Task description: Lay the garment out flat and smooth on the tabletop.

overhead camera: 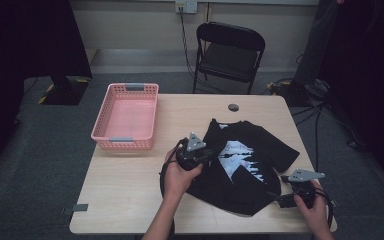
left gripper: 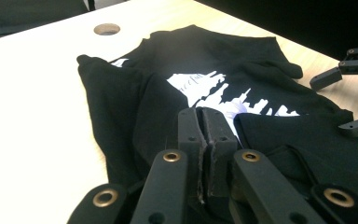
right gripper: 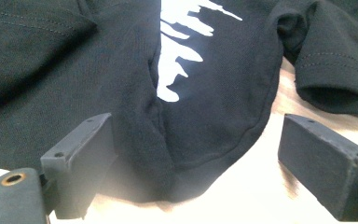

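Two tools work one garment. The left tool (left gripper: 206, 140), its jaws pressed together on what looks like a pinch of dark cloth (the fabric bunches up just under them in the left gripper view), sits at the near left edge of the black cotton T-shirt with a jagged white print (overhead camera: 242, 160), which lies crumpled on the pale wooden desk (overhead camera: 130, 185), right of centre. The right tool (right gripper: 200, 172) waits released, its jaws spread wide to either side of the shirt's rounded lower hem, pads not pressing on it; in the high view it rests at the garment's near right corner (overhead camera: 292, 196).

The step in hand reads as folding or straightening the shirt. To do it well, the right tool should probably slide forward until the hem lies well between the pads, then clamp on a single fold of cloth rather than a thick bunch, which could slip. Both hands then want to lift together and keep the cloth taut between them, so the sleeve near the right tool does not drag or tuck under. The left grip looks shallow, so a sharp pull may strip the fabric out; a slow, level draw seems safer.

Beyond the shirt, a pink slotted plastic basket (overhead camera: 126, 116) stands at the desk's far left, well apart, and a black folding chair (overhead camera: 228, 52) behind.
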`<state>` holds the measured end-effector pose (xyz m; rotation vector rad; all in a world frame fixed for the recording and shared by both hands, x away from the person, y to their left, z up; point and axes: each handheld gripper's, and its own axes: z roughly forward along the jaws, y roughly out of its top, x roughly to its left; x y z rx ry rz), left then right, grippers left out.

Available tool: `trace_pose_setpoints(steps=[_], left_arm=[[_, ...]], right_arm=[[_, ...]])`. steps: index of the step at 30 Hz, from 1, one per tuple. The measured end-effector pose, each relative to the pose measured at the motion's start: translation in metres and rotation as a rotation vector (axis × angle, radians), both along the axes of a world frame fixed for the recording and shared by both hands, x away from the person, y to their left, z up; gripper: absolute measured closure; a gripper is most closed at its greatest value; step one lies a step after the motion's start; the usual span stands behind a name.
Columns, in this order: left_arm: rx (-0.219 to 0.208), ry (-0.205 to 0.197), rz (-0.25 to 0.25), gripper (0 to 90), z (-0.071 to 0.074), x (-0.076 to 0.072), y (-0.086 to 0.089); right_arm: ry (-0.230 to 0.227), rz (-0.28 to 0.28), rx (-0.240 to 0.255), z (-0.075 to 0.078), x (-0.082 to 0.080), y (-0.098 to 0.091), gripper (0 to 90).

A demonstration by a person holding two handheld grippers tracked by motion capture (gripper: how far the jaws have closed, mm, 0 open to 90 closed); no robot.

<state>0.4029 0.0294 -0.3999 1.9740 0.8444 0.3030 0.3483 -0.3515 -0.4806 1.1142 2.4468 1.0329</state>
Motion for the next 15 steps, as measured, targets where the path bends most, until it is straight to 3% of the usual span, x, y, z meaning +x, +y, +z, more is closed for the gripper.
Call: trace_pose_setpoints(steps=[15], left_arm=[[-0.026, -0.001, 0.052, 87.4, 0.004, 0.004, 0.018]], right_arm=[[0.0, 0.0, 0.0, 0.0, 0.0, 0.0, 10.4]])
